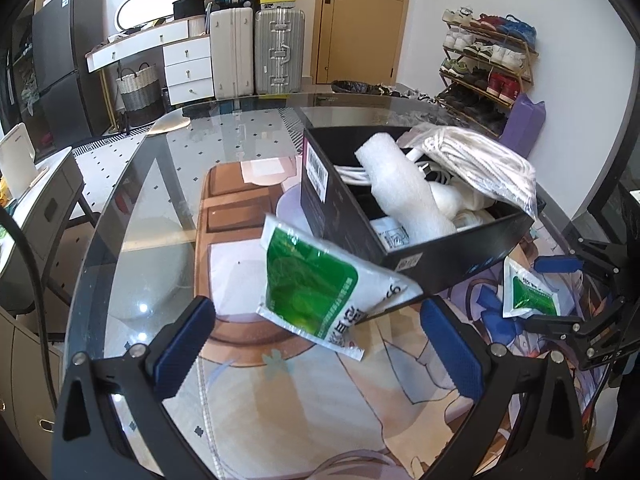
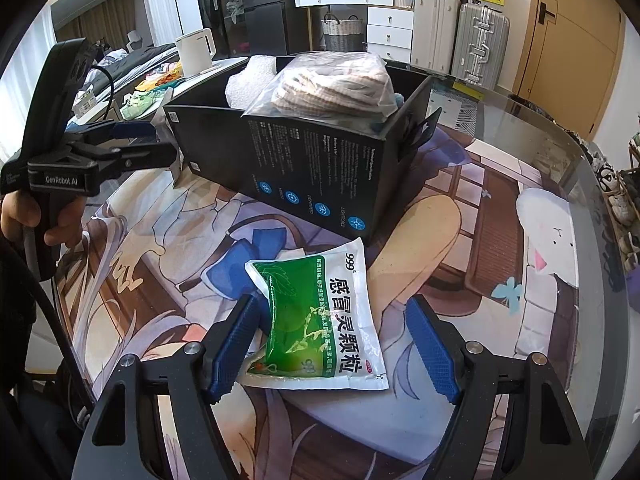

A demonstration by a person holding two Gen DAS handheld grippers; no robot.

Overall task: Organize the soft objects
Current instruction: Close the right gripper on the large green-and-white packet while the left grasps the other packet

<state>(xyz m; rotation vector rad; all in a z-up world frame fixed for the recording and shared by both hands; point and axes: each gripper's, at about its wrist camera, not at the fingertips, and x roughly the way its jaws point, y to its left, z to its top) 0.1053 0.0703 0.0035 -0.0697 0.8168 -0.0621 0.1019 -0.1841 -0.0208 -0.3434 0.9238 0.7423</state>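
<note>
Blue-padded right claw (image 2: 332, 344) spreads open around a green sachet (image 2: 320, 316) lying before the black box (image 2: 320, 168), light, limp and slippery, best pinched mid-body, while the left claw (image 1: 316, 344) gapes beside another sachet (image 1: 320, 284).

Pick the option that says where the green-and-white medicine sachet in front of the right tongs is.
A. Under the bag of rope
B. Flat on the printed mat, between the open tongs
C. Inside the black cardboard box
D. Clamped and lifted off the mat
B: the green-and-white medicine sachet lies flat on the printed mat, with the right tongs open on either side of it, outside the black cardboard box.
</note>
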